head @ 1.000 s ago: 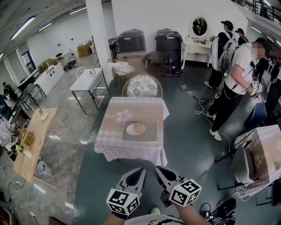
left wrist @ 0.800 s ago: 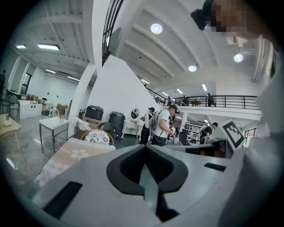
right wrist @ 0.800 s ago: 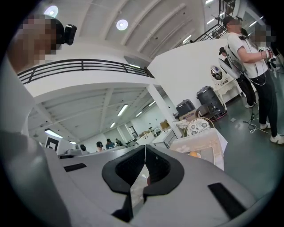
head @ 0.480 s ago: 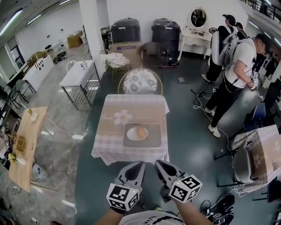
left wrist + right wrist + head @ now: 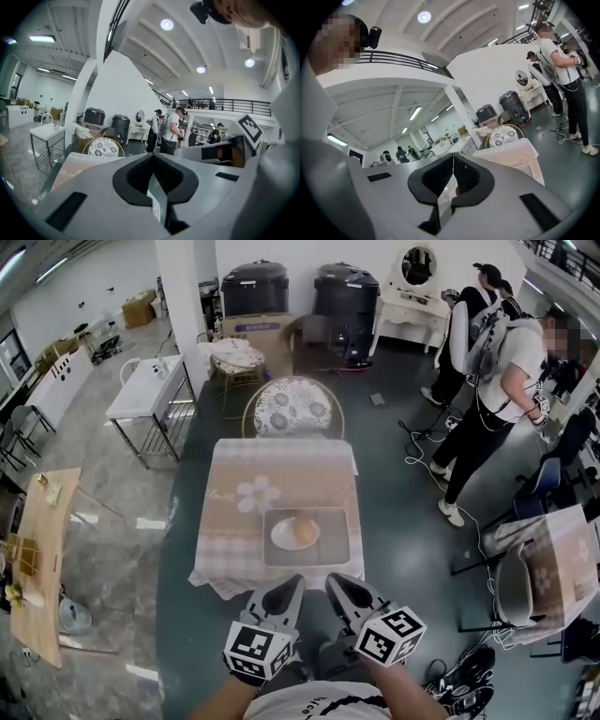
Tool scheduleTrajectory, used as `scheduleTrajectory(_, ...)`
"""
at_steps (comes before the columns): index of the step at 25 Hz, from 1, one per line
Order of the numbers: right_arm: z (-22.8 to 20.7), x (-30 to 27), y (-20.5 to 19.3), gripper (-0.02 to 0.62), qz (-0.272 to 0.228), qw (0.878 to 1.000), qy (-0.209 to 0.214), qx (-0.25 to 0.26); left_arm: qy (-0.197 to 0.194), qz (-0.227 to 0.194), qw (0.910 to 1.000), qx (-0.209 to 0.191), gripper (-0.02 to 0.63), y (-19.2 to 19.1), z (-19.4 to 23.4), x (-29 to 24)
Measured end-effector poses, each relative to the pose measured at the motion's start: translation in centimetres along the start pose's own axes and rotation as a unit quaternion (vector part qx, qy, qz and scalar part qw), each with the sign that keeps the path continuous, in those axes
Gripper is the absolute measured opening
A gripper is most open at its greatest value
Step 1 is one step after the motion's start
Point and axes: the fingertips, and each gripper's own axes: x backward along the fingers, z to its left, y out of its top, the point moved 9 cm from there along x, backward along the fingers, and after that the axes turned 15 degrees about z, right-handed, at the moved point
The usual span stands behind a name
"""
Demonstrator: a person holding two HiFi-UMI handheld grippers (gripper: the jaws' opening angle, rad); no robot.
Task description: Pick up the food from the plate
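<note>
Holding nothing in the left gripper (image 5: 292, 584) or the right gripper (image 5: 336, 581), both clenched tip to tip and carried side by side. Straight ahead of the two and lower, on the desk (image 5: 246, 493): round orange food (image 5: 303, 531) on a white plate (image 5: 281, 537), over a grey mat (image 5: 330, 546), apart from both grippers.
</note>
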Motion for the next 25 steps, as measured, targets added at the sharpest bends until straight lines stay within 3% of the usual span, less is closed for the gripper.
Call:
scheduleTrajectory(15, -8.2, -9.4, 4.5, 0.017, 0.054, 0.998, -0.005, 0.006, 0.017, 0.022, 0.9993, 0.027, 0.005, 1.9, 6.4, -9.2)
scheduleTrajectory(25, -15.4, -16.6, 3.9, 0.017, 0.123, 0.992, 0.009, -0.007, 0.041, 0.05, 0.997, 0.043, 0.005, 2.1, 10.9, -16.2)
